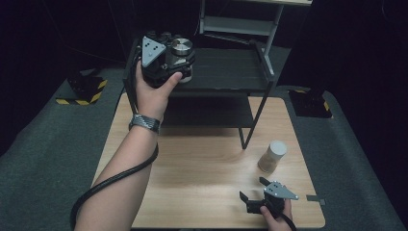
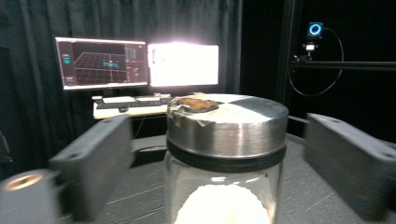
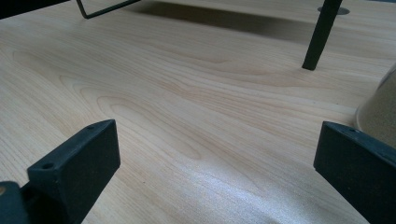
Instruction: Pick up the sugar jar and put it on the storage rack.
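At six o'clock on the wooden table [image 1: 202, 159], the right gripper [image 1: 254, 188] rests low with jaws spread apart and nothing between them. A sand-filled jar [image 1: 272, 156] stands just beyond it, towards one o'clock. Farther off, at eleven o'clock, the left gripper [image 1: 185, 60] sits released on the black shelf rack's [image 1: 231, 72] top tier, both jaws clear of the metal-lidded glass jar [image 2: 226, 140] standing between them.
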